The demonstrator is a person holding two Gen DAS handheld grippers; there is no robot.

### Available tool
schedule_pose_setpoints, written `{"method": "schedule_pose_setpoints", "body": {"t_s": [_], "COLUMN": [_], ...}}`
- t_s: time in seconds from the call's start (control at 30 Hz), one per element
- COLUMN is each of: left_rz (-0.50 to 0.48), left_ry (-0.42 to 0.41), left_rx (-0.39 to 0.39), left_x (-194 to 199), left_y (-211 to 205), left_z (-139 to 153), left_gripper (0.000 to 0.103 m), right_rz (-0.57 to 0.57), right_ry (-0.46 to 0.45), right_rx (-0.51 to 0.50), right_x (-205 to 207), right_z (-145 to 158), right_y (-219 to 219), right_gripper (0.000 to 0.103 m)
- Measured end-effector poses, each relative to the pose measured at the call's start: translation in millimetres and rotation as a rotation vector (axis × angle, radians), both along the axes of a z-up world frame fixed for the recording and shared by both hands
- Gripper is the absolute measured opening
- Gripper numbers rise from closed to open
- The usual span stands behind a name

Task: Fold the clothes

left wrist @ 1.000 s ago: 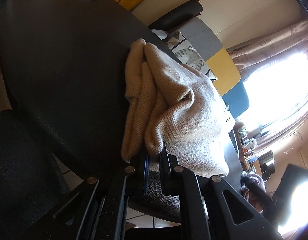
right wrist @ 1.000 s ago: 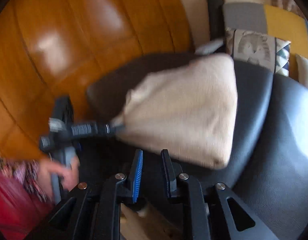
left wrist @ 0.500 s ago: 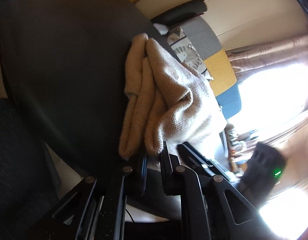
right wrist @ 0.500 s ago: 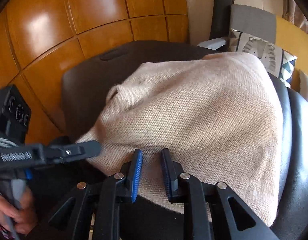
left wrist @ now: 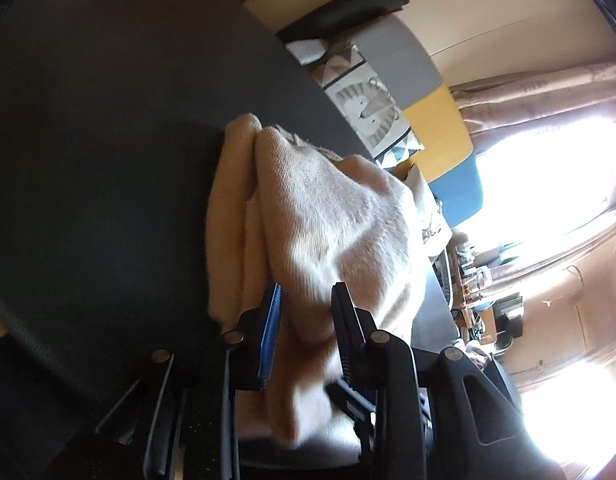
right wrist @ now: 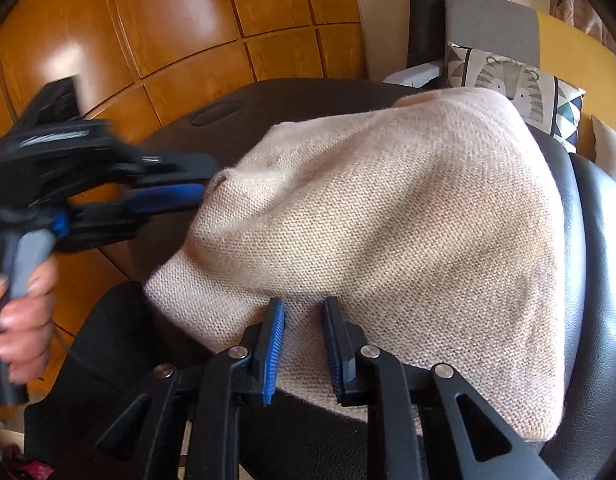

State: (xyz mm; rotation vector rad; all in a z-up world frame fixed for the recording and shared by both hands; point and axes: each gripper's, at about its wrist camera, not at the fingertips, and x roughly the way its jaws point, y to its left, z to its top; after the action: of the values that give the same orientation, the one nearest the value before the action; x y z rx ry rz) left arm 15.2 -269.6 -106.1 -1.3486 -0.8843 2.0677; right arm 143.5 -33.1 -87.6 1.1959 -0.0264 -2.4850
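A beige knit sweater [left wrist: 332,208] lies folded in a bundle on a dark tabletop [left wrist: 87,160]. The jaws of my left gripper [left wrist: 305,300] are opening, and a loose fold of the knit sits between the pads without being squeezed. From the right wrist view, the left gripper [right wrist: 201,178] is blurred at the sweater's [right wrist: 408,220] left edge, held by a hand [right wrist: 23,320]. My right gripper [right wrist: 303,316] rests at the sweater's near edge. Its jaws stand narrowly apart, and the flat, unpinched knit shows in the gap.
A wooden panelled wall [right wrist: 167,20] stands behind the table [right wrist: 308,96]. A sofa with a lion-print cushion [right wrist: 504,76] lies beyond the far edge. A bright window [left wrist: 548,180] and curtains fill the right. A black chair [left wrist: 11,360] sits below the table's near edge.
My left jaws were shut on the sweater's edge and have parted; that gripper has pushed in over the fabric. The right gripper came down to the near edge, then held still.
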Motion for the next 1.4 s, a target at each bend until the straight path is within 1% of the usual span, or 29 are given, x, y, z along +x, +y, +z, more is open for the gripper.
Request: {"method": "schedule_pose_setpoints", "body": {"t_s": [0.1,0.23,0.3,0.33,0.37,0.43,0.5,0.53,0.6,0.63,0.7,0.77,0.83,0.87,0.93,1.0,1.07,1.1,1.17,1.23,1.27,1.33,1.4], "left_rz": [0.001,-0.004,-0.004,-0.018,-0.034,-0.069,-0.076,-0.069,-0.054,-0.048,-0.048,-0.039,-0.022,-0.012,-0.003,0.006,0.019,0.024,0.029,0.053,0.066,0.103,0.131], "left_ry": [-0.05,-0.1,-0.091,-0.065,-0.035,0.036,0.106,0.123,0.127,0.124,0.112,0.08,0.047,0.043,0.035,0.04,0.056,0.05,0.017,-0.026,-0.038,-0.038,-0.01], "left_rx": [-0.011,0.031,0.036,0.038,0.04,0.049,0.066,0.078,0.108,0.101,0.072,0.068,0.069,0.053,-0.007,-0.035,-0.01,0.008,0.056,0.126,0.147,0.167,0.151], "left_x": [-9.8,-15.8,-15.6,-15.9,-16.3,-16.7,-17.3,-19.7,-26.7,-29.7,-34.1,-35.6,-36.1,-37.8,-38.9,-38.2,-37.8,-38.2,-41.1,-41.9,-40.8,-35.0,-26.8], "left_y": [4.9,12.1,13.1,14.5,16.0,16.9,9.1,3.1,-7.1,-13.3,-18.1,-23.0,-26.6,-27.1,-27.9,-30.4,-32.9,-33.7,-35.8,-44.4,-49.2,-58.7,-66.3], "left_z": [-3.5,-8.6,-6.9,-3.0,1.5,14.9,35.4,43.8,52.1,53.3,47.4,32.4,16.4,10.9,-3.7,-14.0,-16.4,-18.1,-23.6,-28.9,-30.3,-28.5,-24.4], "left_gripper": [0.028,0.028,0.028,0.022,0.012,0.01,0.009,0.009,0.009,0.009,0.009,0.009,0.009,0.009,0.009,0.009,0.01,0.013,0.015,0.019,0.02,0.023,0.023], "right_rz": [-0.002,-0.007,-0.01,-0.011,-0.011,-0.011,-0.02,-0.027,-0.028,-0.025,-0.003,0.024,0.042,0.051,0.063,0.085,0.108,0.118,0.127,0.116,0.112,0.083,0.016], "right_ry": [-0.002,-0.002,-0.001,0.0,0.001,0.004,0.011,0.017,0.037,0.042,0.033,0.021,0.036,0.043,0.048,0.034,0.019,0.028,0.063,0.099,0.105,0.154,0.213], "right_rx": [-0.003,-0.012,-0.011,-0.009,-0.006,-0.001,0.003,0.004,-0.008,-0.016,-0.018,-0.008,0.047,0.075,0.103,0.057,0.01,0.003,0.002,-0.005,-0.006,0.026,0.046], "right_x": [-1.9,-3.6,-4.6,-4.8,-5.1,-5.6,-4.9,-4.3,-2.9,-2.4,-3.9,-5.2,-4.9,-4.8,-6.0,-7.2,-8.3,-8.2,-9.3,-11.9,-17.0,-21.7,-33.7], "right_z": [-1.3,-0.6,-1.0,-1.0,-1.0,-0.4,2.3,4.3,8.0,9.3,8.8,7.6,5.4,4.3,4.9,7.5,10.1,12.5,17.9,23.4,25.4,29.3,39.4], "right_y": [-0.2,-3.1,-3.8,-4.2,-4.9,-5.5,-6.3,-6.7,-7.4,-7.5,-10.6,-14.5,-21.5,-25.0,-29.0,-27.4,-25.6,-27.5,-29.0,-32.9,-34.8,-41.8,-36.1], "right_gripper": [0.02,0.02,0.02,0.02,0.02,0.02,0.02,0.019,0.019,0.019,0.019,0.019,0.02,0.02,0.02,0.02,0.02,0.02,0.02,0.02,0.02,0.02,0.02]}}
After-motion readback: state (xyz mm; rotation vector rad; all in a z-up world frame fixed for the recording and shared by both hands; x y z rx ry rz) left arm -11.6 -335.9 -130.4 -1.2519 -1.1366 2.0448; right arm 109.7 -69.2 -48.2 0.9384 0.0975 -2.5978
